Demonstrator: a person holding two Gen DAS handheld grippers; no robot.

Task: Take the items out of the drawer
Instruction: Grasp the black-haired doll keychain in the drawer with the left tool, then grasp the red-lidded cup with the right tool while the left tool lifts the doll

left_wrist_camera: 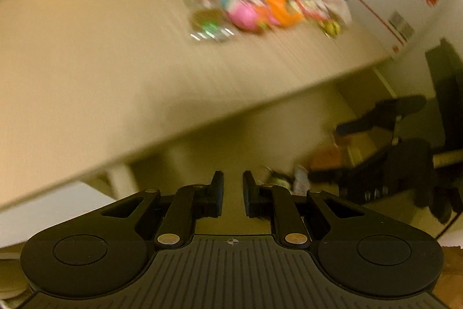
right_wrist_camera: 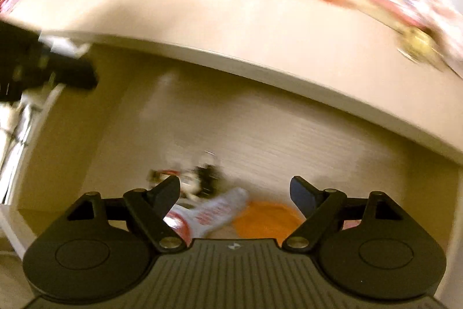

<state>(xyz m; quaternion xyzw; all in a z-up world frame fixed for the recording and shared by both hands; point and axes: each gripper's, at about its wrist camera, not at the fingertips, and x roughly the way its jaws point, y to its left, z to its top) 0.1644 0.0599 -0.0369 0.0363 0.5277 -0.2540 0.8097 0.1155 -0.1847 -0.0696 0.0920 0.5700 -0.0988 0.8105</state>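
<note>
Two wrist views, both blurred. Left wrist: our left gripper (left_wrist_camera: pixel 233 188) hangs over the drawer (left_wrist_camera: pixel 231 141) below the table (left_wrist_camera: pixel 86 62) edge, jaws a narrow gap apart, nothing between them. Taken-out items (left_wrist_camera: pixel 260 10) sit in a heap on the table.

Right wrist: our right gripper (right_wrist_camera: pixel 234 191) points down into the drawer, jaws wide apart, empty. White packet (right_wrist_camera: pixel 214 210) and orange item (right_wrist_camera: pixel 266 217) lie just below. We judge we're mid-reach; next: drop onto one item, centre it, close.
</note>
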